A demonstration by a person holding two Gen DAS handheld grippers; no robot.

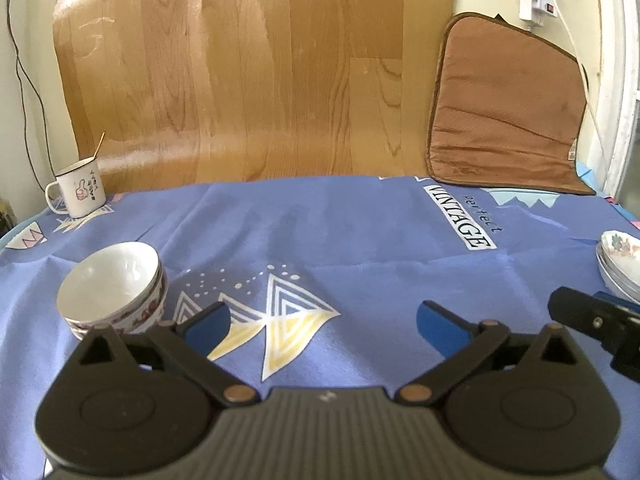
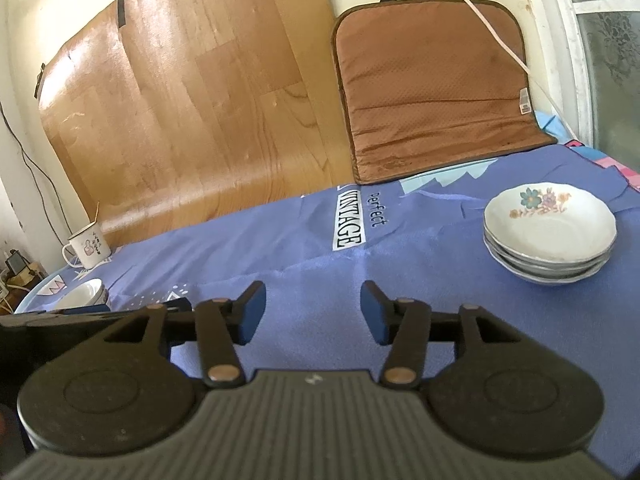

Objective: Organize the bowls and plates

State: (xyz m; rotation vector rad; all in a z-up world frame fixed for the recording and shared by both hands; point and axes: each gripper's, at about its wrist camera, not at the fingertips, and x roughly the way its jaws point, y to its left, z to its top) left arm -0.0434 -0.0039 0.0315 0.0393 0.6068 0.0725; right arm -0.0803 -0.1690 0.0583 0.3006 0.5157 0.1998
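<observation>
Now, from my left side, my left gripper [image 1: 324, 324] is spread wide over the blue cloth [image 1: 340, 232], nested bowls [image 1: 114, 288] just left. From my right, my right gripper [image 2: 313, 312] gapes empty; stacked plates [image 2: 550, 236] sit apart, far right.

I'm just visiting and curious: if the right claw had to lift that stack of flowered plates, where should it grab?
Probably the near rim of the stack of plates. The plates are shallow with flared, scalloped edges, so one pad can go over the top rim, the other beneath. The right claw is open, with bare cloth between.
</observation>
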